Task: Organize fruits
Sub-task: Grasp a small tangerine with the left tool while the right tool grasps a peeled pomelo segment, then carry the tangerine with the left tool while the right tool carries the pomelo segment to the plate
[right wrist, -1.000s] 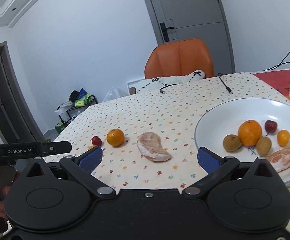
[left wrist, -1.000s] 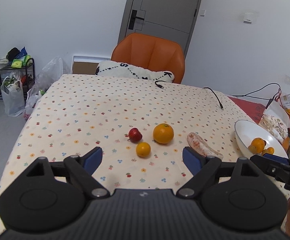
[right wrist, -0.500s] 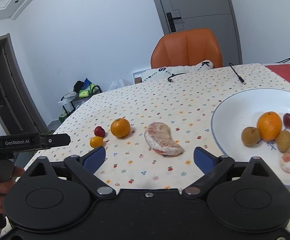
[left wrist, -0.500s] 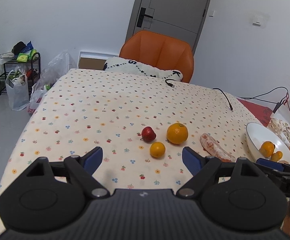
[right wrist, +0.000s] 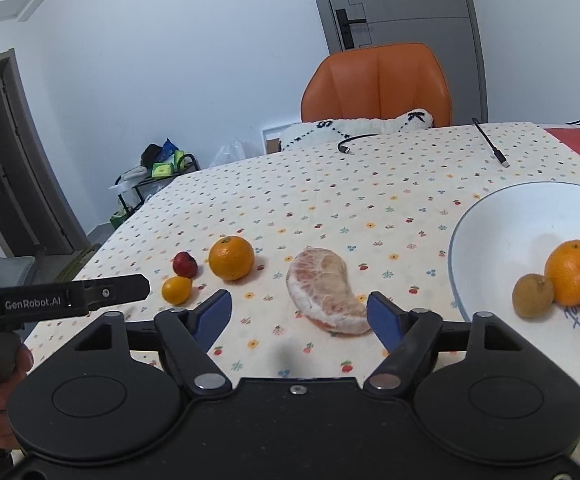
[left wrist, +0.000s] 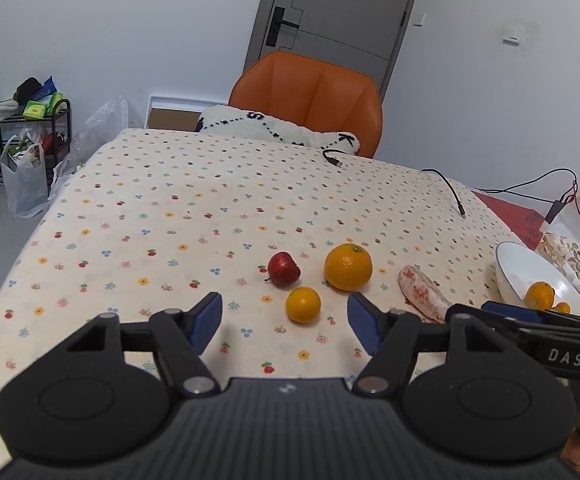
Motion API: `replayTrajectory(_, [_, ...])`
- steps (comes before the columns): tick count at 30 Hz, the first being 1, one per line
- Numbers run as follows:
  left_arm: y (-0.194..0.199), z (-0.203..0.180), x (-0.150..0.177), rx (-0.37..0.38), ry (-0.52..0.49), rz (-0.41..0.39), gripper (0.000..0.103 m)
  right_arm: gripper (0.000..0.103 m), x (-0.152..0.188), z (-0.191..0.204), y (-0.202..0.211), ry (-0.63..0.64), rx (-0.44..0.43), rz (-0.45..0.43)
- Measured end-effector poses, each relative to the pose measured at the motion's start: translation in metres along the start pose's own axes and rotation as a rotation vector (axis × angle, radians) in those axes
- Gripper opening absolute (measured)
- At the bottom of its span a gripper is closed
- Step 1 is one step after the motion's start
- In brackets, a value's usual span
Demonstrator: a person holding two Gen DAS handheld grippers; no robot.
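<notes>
On the flower-print tablecloth (right wrist: 329, 184), four fruits lie loose outside the white ceramic bowl (right wrist: 489, 240): a small red apple (left wrist: 284, 268), a large orange (left wrist: 347, 267), a small tangerine (left wrist: 303, 304) and a peeled pomelo segment (right wrist: 325, 290). Left gripper (left wrist: 286, 322) lines up behind the tangerine, right gripper (right wrist: 299, 318) behind the pomelo. Both have just been narrowing their jaws, likely sizing for a pickup; nothing sits between them.

Bench (left wrist: 162, 216) bare on left and far half. Mid-bench obstacles: small orange (left wrist: 303, 304), red fruit (left wrist: 284, 268), large orange (left wrist: 347, 267), pomelo segment (right wrist: 325, 292) close together. Bowl (right wrist: 489, 232) blocks right edge; cables (left wrist: 449, 192) cross the far right.
</notes>
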State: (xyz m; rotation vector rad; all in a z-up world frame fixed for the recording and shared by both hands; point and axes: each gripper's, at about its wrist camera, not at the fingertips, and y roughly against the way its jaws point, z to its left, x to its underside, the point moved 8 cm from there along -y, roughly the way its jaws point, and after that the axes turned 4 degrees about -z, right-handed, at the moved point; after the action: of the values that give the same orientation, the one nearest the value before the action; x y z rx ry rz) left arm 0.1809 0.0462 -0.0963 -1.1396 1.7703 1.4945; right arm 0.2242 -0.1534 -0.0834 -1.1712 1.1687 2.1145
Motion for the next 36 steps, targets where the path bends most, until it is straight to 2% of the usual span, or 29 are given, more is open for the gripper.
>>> replayTrajectory(6, [-0.011,-0.005,0.002,0.013,0.005,0.017,0.054,0.068,-0.002,0.003,-0.014,0.044,0.023,0.026])
replayTrajectory(14, [-0.026,-0.011,0.005,0.021,-0.010,0.042,0.044,0.062,-0.004,0.004,-0.030,0.101,0.069,0.064])
replayTrajectory(19, [-0.033,-0.014,0.009,0.007,-0.032,0.051,0.033,0.061,0.000,0.003,-0.039,0.131,0.096,0.090])
replayTrajectory(22, [-0.034,-0.014,0.009,-0.001,-0.036,0.050,0.021,0.058,0.003,0.002,-0.042,0.155,0.111,0.096])
replayTrajectory(23, [-0.034,-0.013,0.009,0.000,-0.031,0.050,0.021,0.054,0.003,0.002,-0.043,0.163,0.115,0.096])
replayTrajectory(24, [-0.033,-0.013,0.009,0.001,-0.026,0.051,0.021,0.045,0.003,0.002,-0.043,0.172,0.123,0.095])
replayTrajectory(30, [-0.026,-0.015,0.008,0.002,-0.029,0.047,0.021,0.037,0.001,0.002,-0.037,0.158,0.099,0.091])
replayTrajectory(36, [-0.017,-0.021,0.006,0.007,-0.032,0.035,0.021,0.035,0.003,0.003,-0.026,0.121,0.068,0.080])
